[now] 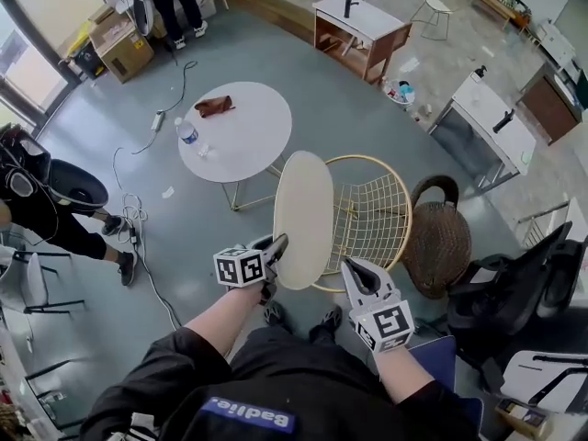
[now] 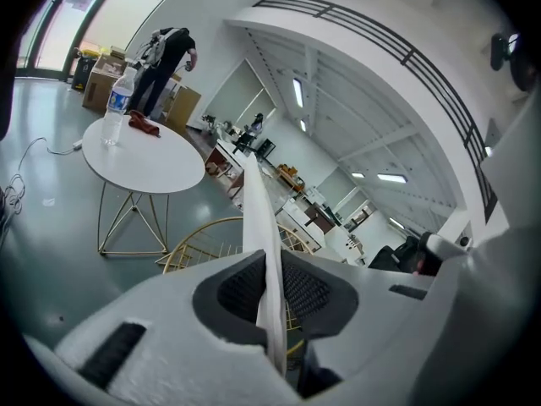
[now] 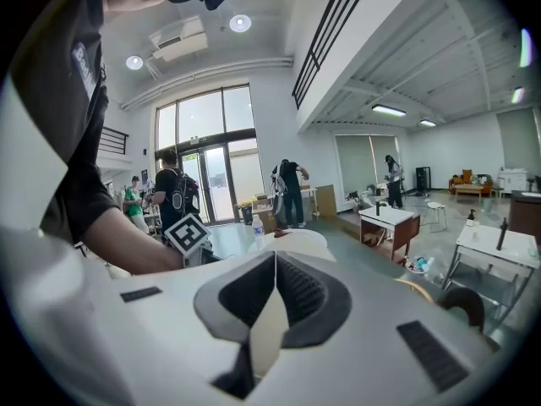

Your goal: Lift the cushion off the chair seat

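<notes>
The cream oval cushion [image 1: 303, 219] hangs tilted on its edge, clear of the gold wire chair [image 1: 372, 217] below and to its right. My left gripper [image 1: 275, 247] is shut on the cushion's near left rim. In the left gripper view the thin cushion [image 2: 256, 214] runs edge-on between the pads of that gripper [image 2: 270, 271]. My right gripper [image 1: 349, 270] meets the near right rim. In the right gripper view a cream wedge of cushion [image 3: 266, 332] is pinched between the jaws of the shut gripper [image 3: 273, 271].
A round white table [image 1: 248, 150] stands beyond the chair with a water bottle [image 1: 187, 134] and a brown cloth [image 1: 213, 107] on it. A brown wicker seat [image 1: 438, 239] and black office chairs [image 1: 514, 288] crowd the right. A person [image 1: 55, 214] and floor cables [image 1: 138, 219] are at the left.
</notes>
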`<state>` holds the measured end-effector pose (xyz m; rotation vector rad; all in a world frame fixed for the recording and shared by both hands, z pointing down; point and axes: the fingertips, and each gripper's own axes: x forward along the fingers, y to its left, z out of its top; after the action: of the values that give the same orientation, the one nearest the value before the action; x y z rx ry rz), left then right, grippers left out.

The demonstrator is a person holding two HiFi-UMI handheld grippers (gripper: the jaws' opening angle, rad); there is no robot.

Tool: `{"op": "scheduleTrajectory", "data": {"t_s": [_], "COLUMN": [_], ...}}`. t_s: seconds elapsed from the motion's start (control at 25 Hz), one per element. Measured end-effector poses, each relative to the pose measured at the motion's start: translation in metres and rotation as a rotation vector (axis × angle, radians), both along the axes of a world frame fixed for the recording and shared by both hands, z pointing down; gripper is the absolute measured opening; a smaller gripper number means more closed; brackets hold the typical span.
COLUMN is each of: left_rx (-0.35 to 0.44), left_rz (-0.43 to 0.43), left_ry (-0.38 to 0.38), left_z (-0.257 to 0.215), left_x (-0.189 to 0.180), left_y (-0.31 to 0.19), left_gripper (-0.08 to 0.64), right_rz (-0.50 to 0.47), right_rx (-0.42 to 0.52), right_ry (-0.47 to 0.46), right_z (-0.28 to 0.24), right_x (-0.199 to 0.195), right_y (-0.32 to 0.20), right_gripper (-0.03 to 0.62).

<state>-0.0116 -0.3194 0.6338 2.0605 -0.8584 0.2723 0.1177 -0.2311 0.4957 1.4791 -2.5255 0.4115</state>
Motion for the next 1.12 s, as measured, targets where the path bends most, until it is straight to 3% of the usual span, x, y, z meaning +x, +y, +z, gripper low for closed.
{"op": "scheduleTrajectory", "data": {"t_s": [0.56, 1.12], "left_rx": [0.100, 0.250], "left_rz": [0.089, 0.159], "left_ry": [0.106, 0.125], "left_z": [-0.122, -0.185], "left_x": [0.017, 0.018], "left_y": [0.057, 0.105], "left_gripper": [0.058, 0.058], "right_rz": [-0.046, -0.055], "right_rx": [0.040, 0.095], "right_ry": [0.001, 0.008], "right_z": [-0.035, -0.055], "right_x": [-0.017, -0.033], "right_y": [0.013, 0.028], "right_gripper": [0.029, 0.029]}}
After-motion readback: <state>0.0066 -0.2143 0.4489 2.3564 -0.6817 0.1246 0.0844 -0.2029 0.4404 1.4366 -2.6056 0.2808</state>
